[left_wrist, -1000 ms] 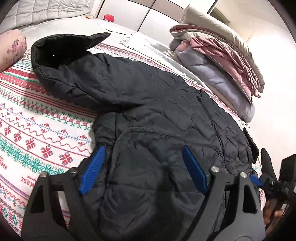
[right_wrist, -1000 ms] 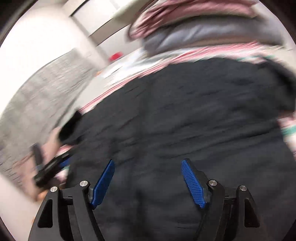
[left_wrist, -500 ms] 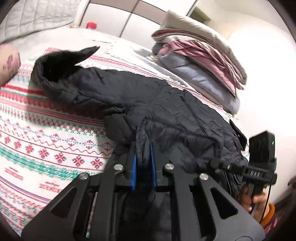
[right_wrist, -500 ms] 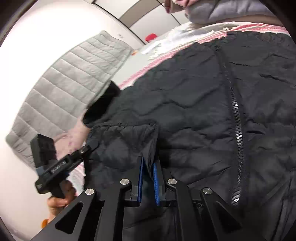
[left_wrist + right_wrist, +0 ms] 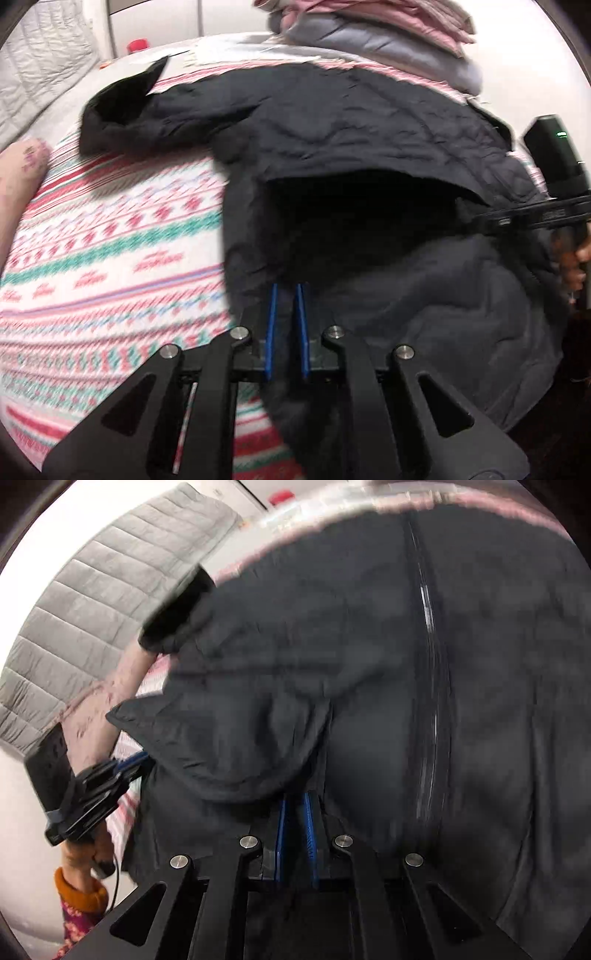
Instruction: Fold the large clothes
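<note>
Lying spread across the bed's knitted-look blanket (image 5: pixel 110 240), banded in red, green and white with small diamond and star motifs, the black quilted jacket (image 5: pixel 351 122), puffy and matte, stitched into soft wavy panels. Stretching out to the upper left, one sleeve (image 5: pixel 122 107) ending in a dark, pointed cuff. Running down the front in the right wrist view, a long zipper (image 5: pixel 428 664), catching a thin line of light. Pinching a fold of the jacket's lower edge, the left gripper (image 5: pixel 286 306), blue ribbed pads nearly together with dark fabric pressed between them, jaws all but closed. Gripping another bunched fold likewise, the right gripper (image 5: pixel 295 812), jaws drawn in tight on cloth that is billowing up into a rounded flap just above the pads. Holding the right gripper's black handle at the frame edge in the left wrist view, a hand (image 5: pixel 576 266); showing in the right wrist view, the other hand (image 5: pixel 79 853) with an orange knitted cuff (image 5: pixel 79 891). Sitting at the far side of the bed, a stack of folded bedding (image 5: pixel 376 33), pink over grey, soft-edged and plump. Standing behind the bed, a grey padded headboard (image 5: pixel 92 602), quilted in rectangular blocks.
</note>
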